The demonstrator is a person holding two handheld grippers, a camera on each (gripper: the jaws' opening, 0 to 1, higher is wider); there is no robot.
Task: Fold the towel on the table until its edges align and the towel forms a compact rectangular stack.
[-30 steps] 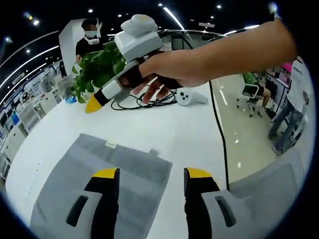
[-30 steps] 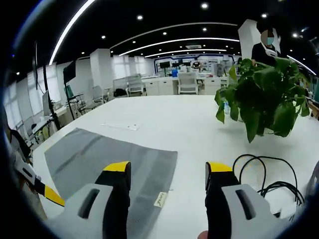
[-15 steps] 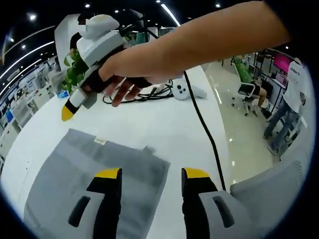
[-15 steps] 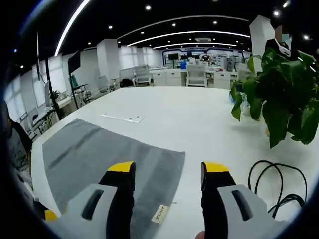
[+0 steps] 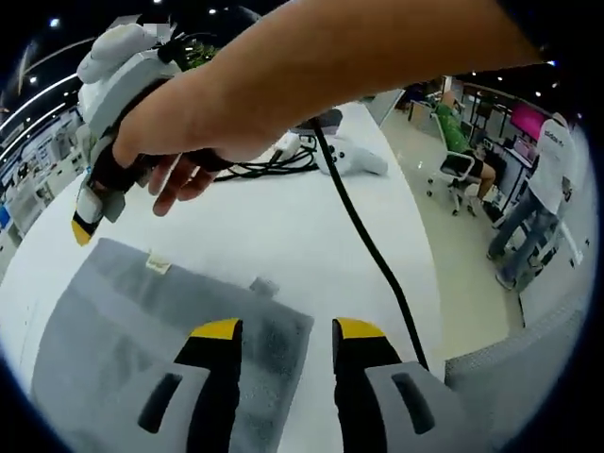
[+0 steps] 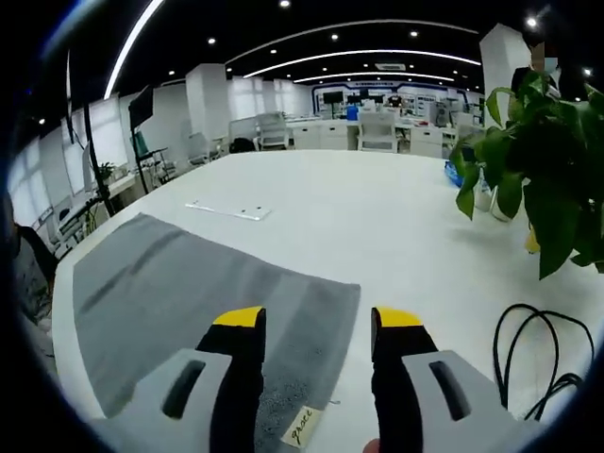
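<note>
Two hand-held grippers hover over a grey towel (image 5: 151,330) lying flat on a white table (image 5: 283,226). In the left gripper view, the left gripper (image 5: 276,332) has its yellow-tipped jaws parted with a clear gap and nothing between them, poised over the towel's near corner. Just beyond, a small label (image 5: 157,266) sits on the towel's edge. Above it, the right gripper (image 5: 83,226), gripped in a person's hand (image 5: 193,127), points its yellow tip down close to the towel's far corner; from this side, how far its jaws stand apart cannot be told. Farther back lie a black cable (image 5: 363,236), a white controller (image 5: 351,159) and a coil of cables, with an office chair (image 5: 458,170) and a standing person (image 5: 540,203) on the floor beyond.

In the right gripper view, the right gripper (image 6: 317,321) shows jaws parted and empty above the towel's edge (image 6: 217,293), the label (image 6: 304,427) between them near the bottom. Farther along the table lie a flat pale strip (image 6: 226,209), a looped black cable (image 6: 533,349) and a leafy green plant (image 6: 543,179), with desks and chairs in the distance.
</note>
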